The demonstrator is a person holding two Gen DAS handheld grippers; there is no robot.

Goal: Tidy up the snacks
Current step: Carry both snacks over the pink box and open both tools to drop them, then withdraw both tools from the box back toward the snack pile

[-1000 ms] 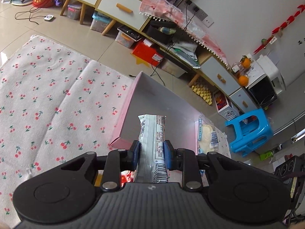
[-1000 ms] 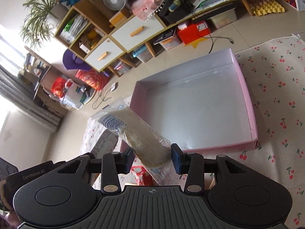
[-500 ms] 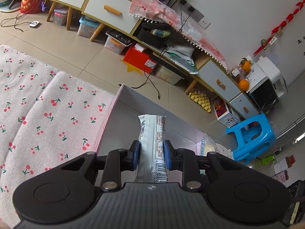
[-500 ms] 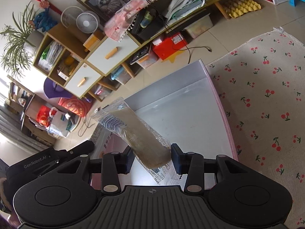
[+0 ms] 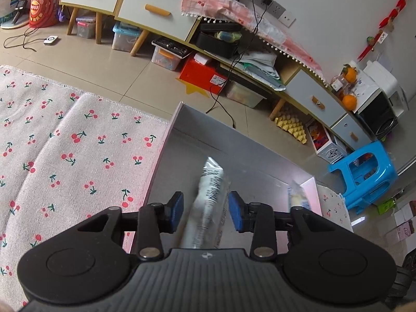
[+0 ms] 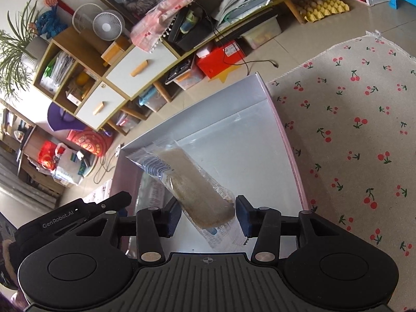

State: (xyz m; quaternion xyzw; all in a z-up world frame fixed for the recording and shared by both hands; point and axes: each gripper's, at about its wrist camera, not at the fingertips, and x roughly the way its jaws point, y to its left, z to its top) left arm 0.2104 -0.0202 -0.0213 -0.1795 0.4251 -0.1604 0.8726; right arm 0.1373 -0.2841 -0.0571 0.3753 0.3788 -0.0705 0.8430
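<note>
A pink box with a grey inside (image 5: 260,166) lies on the cherry-print cloth (image 5: 65,156); it also shows in the right wrist view (image 6: 234,135). My left gripper (image 5: 205,214) is open over the box. A white snack packet (image 5: 210,202) is loose between its pads, blurred, tipping down. My right gripper (image 6: 206,217) is open above the box. A clear-wrapped brown snack bar (image 6: 192,189) sits slanted between its pads, and the pads stand apart from it. That bar also shows at the box's right side in the left wrist view (image 5: 296,197).
The left gripper's black body (image 6: 78,213) is at the left of the right wrist view. Beyond the cloth are tiled floor, a low cabinet with drawers (image 5: 145,7), storage boxes, a red box (image 5: 205,75) and a blue stool (image 5: 364,174).
Both grippers have moved forward over the box and opened. The white packet has slipped from the left pads and the brown bar is freed from the right pads.
</note>
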